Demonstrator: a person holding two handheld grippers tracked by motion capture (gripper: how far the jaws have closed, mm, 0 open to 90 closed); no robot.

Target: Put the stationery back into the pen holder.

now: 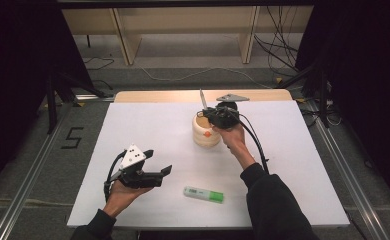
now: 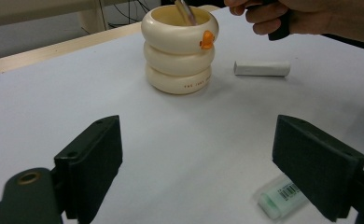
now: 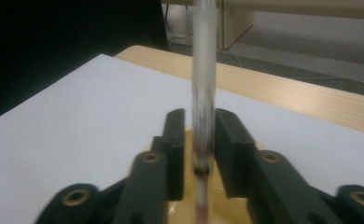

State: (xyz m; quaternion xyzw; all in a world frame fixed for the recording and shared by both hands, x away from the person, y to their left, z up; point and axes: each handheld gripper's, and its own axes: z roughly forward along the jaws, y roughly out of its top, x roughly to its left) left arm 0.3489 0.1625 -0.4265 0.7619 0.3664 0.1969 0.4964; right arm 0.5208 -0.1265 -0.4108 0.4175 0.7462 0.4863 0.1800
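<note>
right gripper point(image 1: 214, 116) over cream holder point(image 1: 205, 133) | fingers loosened beside pen point(image 3: 203, 93) | left gripper point(image 1: 155, 170) level, fingers spread

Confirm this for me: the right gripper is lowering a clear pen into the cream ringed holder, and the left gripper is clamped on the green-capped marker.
Not quite. The left gripper holds nothing: in the left gripper view its jaws stand wide apart above the table, and the green-capped marker lies loose on the white surface. The rest stands: the right gripper has the clear pen between its jaws over the cream ringed holder.

Black "5" on floor point(image 1: 72, 137), holder's point(image 2: 179, 51) lettering perhaps unreadable
</note>
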